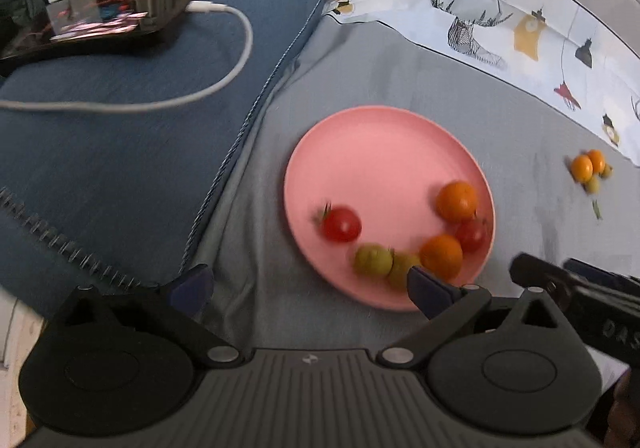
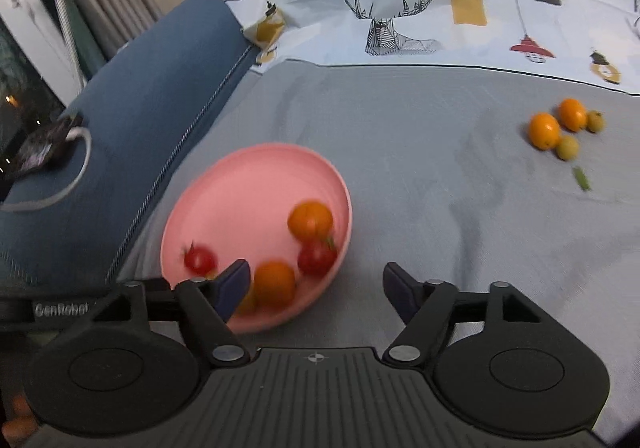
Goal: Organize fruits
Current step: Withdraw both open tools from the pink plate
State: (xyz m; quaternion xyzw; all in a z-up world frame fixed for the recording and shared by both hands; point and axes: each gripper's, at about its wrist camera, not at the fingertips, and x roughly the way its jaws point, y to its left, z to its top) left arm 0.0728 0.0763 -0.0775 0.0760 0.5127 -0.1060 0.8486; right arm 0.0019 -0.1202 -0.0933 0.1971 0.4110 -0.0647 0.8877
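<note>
A pink plate [image 1: 372, 152] [image 2: 240, 188] lies on a grey cloth. On it sit two orange fruits [image 1: 457, 200] [image 2: 310, 219], two red tomatoes [image 1: 341, 224] [image 2: 199, 259] and two green fruits [image 1: 373, 260] near its front rim. My left gripper [image 1: 310, 288] hangs over the plate's near edge, open, with nothing between its fingers. My right gripper [image 2: 316, 288] is open above the plate's right front rim, holding nothing; its left finger [image 2: 234, 284] overlaps the plate. A second cluster of orange [image 2: 543, 130] and green fruits [image 1: 592, 184] lies on the cloth at the far right.
A blue cushion [image 1: 120, 128] borders the cloth on the left, carrying a phone [image 1: 100, 16] with a white cable [image 1: 224, 76]. A printed white cloth [image 2: 440, 8] lines the back. A small green scrap [image 2: 582, 179] lies near the far fruit cluster.
</note>
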